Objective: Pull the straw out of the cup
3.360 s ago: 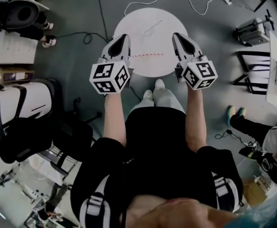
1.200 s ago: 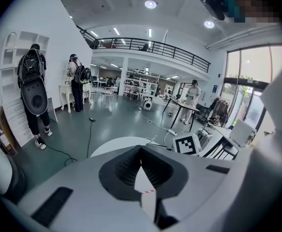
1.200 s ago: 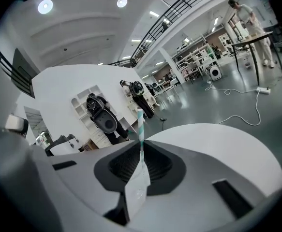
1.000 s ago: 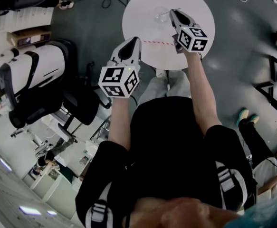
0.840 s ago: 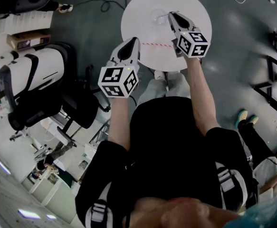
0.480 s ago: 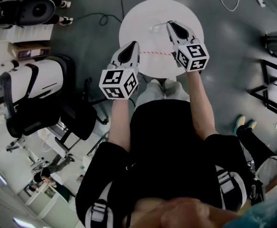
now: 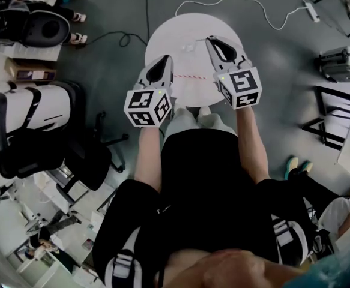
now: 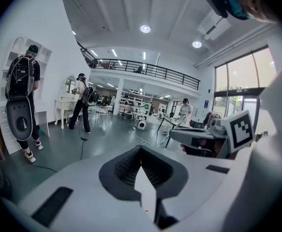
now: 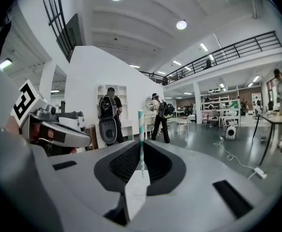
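My right gripper (image 9: 141, 148) is shut on a thin green-and-white striped straw (image 9: 141, 129), which stands upright between the pads in the right gripper view. From the head view that gripper (image 7: 213, 41) hangs over the round white table (image 7: 162, 38), raised above it. A faint clear cup (image 7: 188, 46) stands just left of its tips; I cannot make out the held straw here. A second, red-and-white straw (image 7: 190, 75) lies flat on the table. My left gripper (image 7: 166, 60) hovers at the table's near left with its jaws together and nothing in them (image 8: 141, 150).
A white power cable (image 7: 247, 5) runs across the grey floor beyond the table. An office chair (image 7: 24, 116) stands to the left and a black rack (image 7: 331, 116) to the right. Several people stand in the hall (image 8: 82, 103).
My right gripper has lifted away from the cup and rolled, with the green straw in its jaws. The left gripper has risen a little. The red-and-white straw has stayed on the table.
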`<state>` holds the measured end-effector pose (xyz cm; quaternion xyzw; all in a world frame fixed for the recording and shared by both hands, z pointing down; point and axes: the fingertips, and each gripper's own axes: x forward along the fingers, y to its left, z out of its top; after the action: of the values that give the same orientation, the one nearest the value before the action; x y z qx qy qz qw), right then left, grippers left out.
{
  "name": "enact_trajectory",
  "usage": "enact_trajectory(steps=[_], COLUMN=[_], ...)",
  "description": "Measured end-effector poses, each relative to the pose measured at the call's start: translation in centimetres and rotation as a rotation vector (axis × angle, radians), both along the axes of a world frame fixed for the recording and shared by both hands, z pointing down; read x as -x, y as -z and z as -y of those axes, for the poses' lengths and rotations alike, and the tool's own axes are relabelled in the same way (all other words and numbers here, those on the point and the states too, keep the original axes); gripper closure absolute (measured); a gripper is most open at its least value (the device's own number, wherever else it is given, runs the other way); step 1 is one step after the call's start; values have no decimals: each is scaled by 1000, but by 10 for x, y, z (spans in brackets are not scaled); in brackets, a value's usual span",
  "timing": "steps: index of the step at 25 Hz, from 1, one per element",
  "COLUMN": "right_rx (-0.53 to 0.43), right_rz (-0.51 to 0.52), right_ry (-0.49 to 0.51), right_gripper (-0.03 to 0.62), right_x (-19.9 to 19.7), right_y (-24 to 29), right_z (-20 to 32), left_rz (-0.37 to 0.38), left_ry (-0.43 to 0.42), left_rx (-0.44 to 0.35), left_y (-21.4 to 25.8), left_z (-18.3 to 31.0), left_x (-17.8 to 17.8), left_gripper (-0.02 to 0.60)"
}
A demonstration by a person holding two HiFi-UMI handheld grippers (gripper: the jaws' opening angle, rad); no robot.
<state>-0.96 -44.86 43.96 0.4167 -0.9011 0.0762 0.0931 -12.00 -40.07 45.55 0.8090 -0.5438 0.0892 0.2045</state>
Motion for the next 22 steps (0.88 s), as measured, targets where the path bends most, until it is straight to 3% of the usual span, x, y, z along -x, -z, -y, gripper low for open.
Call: enact_trajectory(steps=[3, 8, 18, 22], right_rx=[-36, -86, -71, -109], right_rz=[-70, -131, -110, -100], right_ry=[0, 5, -6, 27], right_gripper=[557, 558, 557, 557], right_x=[1, 5, -5, 4], right_y=[21, 46, 50, 69], right_z=[-9, -29, -32, -42], left_rz=[-4, -10, -3, -12], left_ry=[17, 133, 120, 124], left_rx=[-48, -95, -146, -148], left_y=[11, 21, 35, 38], left_z=[1, -4, 1, -2], left_x=[1, 19, 14, 19], left_gripper=[574, 574, 573, 574])
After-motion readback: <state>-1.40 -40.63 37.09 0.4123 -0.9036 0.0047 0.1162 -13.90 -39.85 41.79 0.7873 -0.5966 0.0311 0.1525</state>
